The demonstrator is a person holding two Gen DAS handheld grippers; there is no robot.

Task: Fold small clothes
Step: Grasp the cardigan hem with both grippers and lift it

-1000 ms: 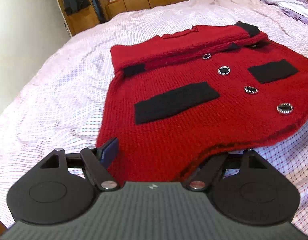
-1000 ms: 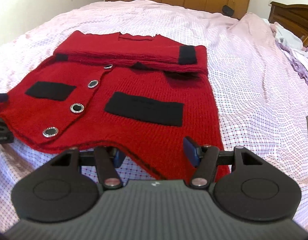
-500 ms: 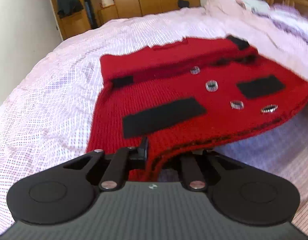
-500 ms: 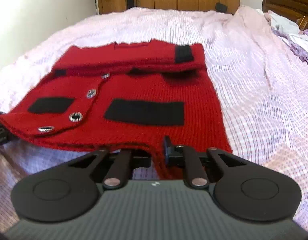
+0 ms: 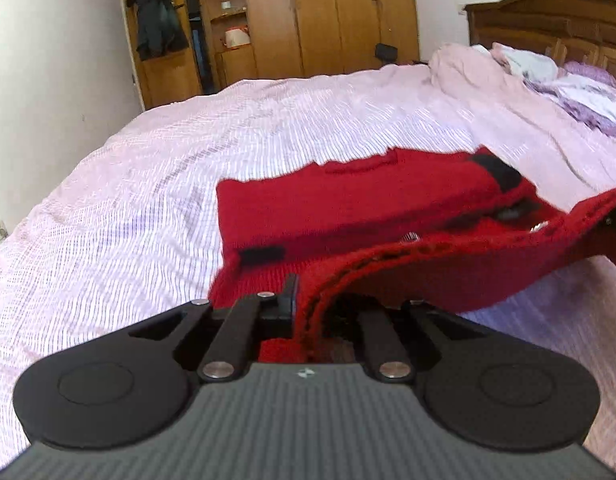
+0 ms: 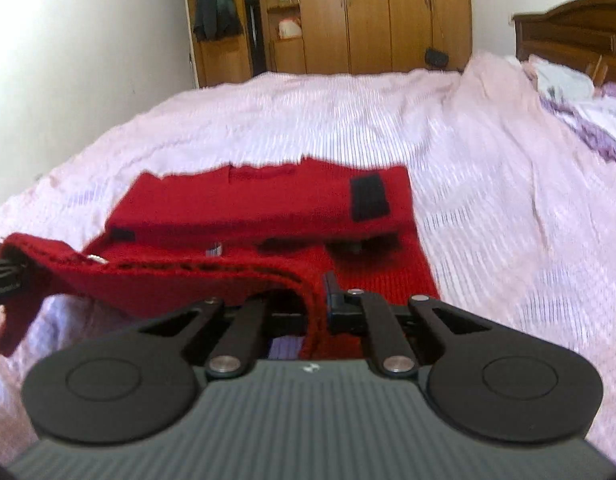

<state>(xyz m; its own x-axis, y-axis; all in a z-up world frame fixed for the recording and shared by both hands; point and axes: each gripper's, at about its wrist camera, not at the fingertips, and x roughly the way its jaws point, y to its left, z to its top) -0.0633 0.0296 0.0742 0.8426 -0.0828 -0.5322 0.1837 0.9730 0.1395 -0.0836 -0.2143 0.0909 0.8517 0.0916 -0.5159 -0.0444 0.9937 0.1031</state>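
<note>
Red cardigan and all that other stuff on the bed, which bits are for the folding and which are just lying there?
For the folding:
red cardigan
left hand-held gripper
right hand-held gripper
bed sheet

Just lying about:
heap of laundry
dark jacket
wardrobe

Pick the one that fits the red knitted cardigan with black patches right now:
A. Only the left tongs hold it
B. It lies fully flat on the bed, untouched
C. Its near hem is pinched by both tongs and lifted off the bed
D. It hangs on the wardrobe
C: the left tongs and right tongs are each shut on the near hem of the red knitted cardigan, which arches above the pink checked bedsheet.
</note>
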